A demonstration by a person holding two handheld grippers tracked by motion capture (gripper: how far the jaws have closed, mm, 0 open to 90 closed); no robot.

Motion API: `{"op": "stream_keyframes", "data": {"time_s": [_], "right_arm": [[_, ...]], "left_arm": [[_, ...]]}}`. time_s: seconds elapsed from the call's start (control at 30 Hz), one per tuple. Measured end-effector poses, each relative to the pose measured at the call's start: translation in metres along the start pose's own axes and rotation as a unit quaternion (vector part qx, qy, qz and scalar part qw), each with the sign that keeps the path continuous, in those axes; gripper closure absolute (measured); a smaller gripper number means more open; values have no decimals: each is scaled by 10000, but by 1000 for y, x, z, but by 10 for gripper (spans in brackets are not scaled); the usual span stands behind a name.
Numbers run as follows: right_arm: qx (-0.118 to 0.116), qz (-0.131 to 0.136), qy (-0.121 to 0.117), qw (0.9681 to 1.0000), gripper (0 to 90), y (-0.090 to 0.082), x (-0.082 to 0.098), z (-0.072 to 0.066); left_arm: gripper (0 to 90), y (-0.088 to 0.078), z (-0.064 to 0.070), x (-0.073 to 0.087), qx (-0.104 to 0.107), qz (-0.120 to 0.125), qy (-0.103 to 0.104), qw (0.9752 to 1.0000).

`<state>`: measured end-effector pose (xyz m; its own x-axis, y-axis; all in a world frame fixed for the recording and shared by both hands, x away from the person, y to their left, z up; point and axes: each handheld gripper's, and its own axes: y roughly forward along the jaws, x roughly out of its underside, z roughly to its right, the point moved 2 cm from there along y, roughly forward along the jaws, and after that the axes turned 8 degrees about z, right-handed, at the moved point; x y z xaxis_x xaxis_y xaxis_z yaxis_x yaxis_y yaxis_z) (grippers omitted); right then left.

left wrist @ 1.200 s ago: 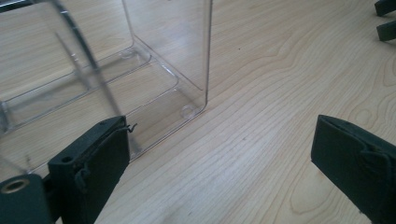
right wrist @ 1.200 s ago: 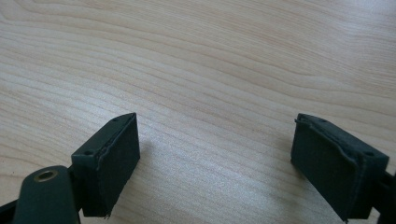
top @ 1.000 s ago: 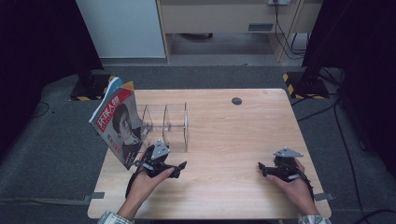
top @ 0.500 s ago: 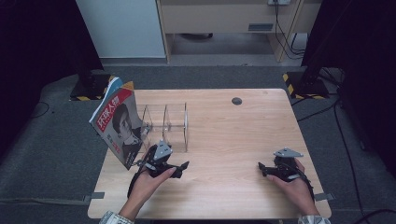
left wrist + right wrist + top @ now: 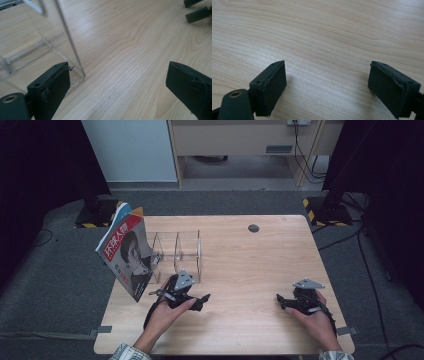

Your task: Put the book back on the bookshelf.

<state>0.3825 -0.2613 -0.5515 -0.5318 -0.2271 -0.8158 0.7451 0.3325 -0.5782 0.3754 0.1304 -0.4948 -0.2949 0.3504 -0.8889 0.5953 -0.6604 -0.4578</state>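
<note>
A magazine (image 5: 125,255) with a red title band and a portrait on its cover leans upright against the left end of a clear acrylic divider rack (image 5: 177,252). Just in front of the rack, my left gripper (image 5: 202,301) rests low over the table, open and holding nothing. In the left gripper view its jaws (image 5: 117,75) stand wide apart, with the rack's near corner (image 5: 62,45) beside the left jaw. My right gripper (image 5: 280,302) sits near the table's front right, also open. Its jaws (image 5: 327,72) frame bare wood.
The wooden table (image 5: 240,270) has a small black round cap (image 5: 254,228) near its far edge. The right gripper's jaw tips (image 5: 197,12) appear far off in the left gripper view. Dark floor, cables and cabinets surround the table.
My left gripper has crept slightly to the right along the rack's front. The right gripper has stayed put.
</note>
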Motion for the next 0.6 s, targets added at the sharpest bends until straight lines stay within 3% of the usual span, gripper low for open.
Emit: {"op": "stream_keyframes", "data": {"time_s": [0.13, 0.6], "right_arm": [[9, 8, -17, 10000, 149, 0, 0, 0], [8, 5, -16, 10000, 148, 0, 0, 0]], "left_arm": [[52, 7, 8, -4, 125, -1, 49, 9999], [54, 40, 32, -6, 272, -261, 274, 9989]]}}
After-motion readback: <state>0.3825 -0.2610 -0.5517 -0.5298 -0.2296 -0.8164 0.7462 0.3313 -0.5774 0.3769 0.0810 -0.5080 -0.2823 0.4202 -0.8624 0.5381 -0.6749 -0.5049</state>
